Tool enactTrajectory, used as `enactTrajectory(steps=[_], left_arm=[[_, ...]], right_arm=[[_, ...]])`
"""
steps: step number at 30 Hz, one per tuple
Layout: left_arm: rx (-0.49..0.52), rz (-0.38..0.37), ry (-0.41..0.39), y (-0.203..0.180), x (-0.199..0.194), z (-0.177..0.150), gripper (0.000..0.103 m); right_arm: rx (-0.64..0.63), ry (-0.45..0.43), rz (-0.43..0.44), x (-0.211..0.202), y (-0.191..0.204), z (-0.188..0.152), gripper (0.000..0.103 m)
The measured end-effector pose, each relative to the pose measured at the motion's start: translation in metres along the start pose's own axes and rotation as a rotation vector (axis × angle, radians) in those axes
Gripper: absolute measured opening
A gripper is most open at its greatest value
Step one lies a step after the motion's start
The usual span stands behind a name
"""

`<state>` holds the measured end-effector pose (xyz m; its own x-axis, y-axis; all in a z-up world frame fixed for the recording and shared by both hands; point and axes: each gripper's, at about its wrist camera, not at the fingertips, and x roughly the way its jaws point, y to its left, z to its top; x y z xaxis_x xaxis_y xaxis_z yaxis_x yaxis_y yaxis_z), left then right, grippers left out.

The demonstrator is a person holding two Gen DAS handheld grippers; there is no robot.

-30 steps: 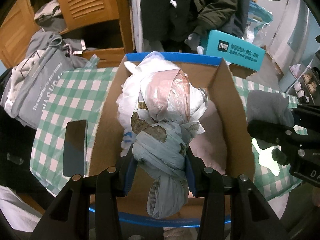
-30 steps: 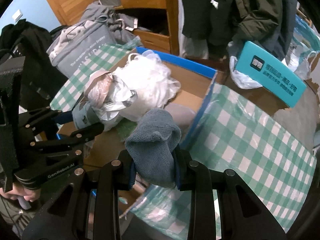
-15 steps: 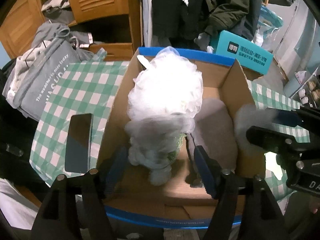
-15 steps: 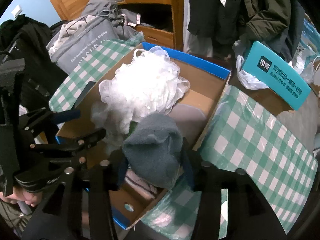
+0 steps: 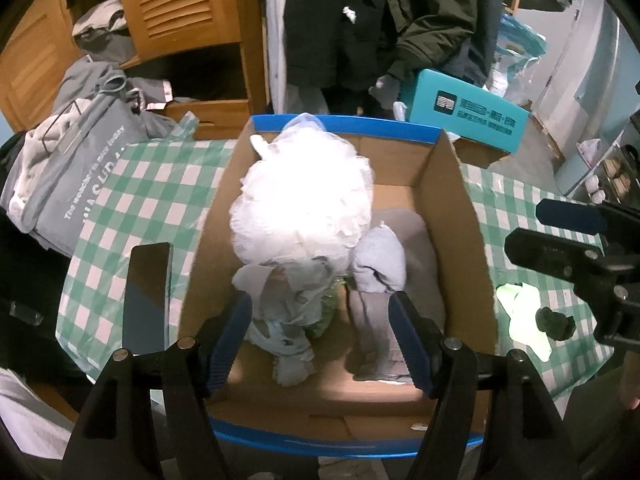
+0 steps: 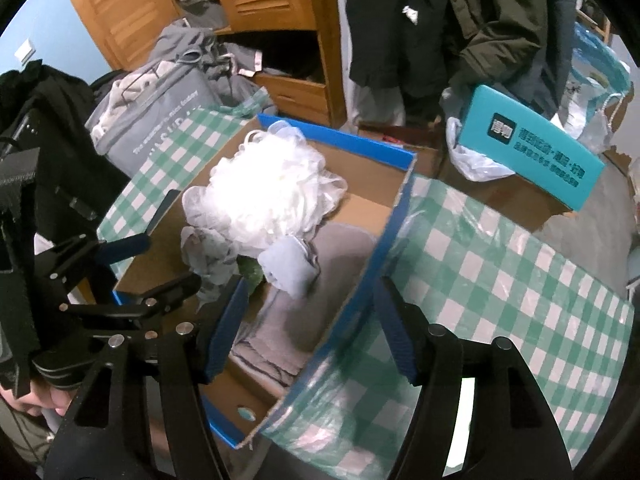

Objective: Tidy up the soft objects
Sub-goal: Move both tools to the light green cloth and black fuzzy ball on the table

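Left wrist view: a corrugated cardboard box [image 5: 448, 216] with blue-taped rims is set on a glossy green-and-white checked tablecloth [image 5: 132, 216]. Lodged inside are a frilly white mesh bath puff [image 5: 304, 208], rounded and ruffled; a crumpled, knotted pale-blue plastic bag [image 5: 286, 320] below it; a soft grey-blue rolled sock [image 5: 380, 260] beside the bag; and flat grey folded cloth [image 5: 416, 240] underneath. The left gripper [image 5: 320, 340] is held above the box, its ribbed blue pads spread wide and pressed on nothing. A flat dark phone [image 5: 146, 296] is laid beside the box.

Right wrist view: the right gripper [image 6: 308, 328] is seen with jaws opening, straddled over the box's right wall [image 6: 384, 248]; the sock [image 6: 290, 266] is released and rests in the box beyond the pads, against the puff [image 6: 272, 192]. A rigid teal carton [image 6: 532, 148] is placed beyond the table.
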<state>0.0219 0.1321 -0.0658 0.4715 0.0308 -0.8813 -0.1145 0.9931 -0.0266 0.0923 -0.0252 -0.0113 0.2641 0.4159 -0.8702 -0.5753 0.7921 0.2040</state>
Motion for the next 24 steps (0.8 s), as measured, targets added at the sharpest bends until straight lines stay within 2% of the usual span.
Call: enactTrajectory(steps=[24], left_arm=[[0.143,-0.076,0.004,-0.073,0.001,0.007,0.073]], right_arm=[[0.087,-0.018,-0.072,-0.03,-0.061,-0.032,0.067]])
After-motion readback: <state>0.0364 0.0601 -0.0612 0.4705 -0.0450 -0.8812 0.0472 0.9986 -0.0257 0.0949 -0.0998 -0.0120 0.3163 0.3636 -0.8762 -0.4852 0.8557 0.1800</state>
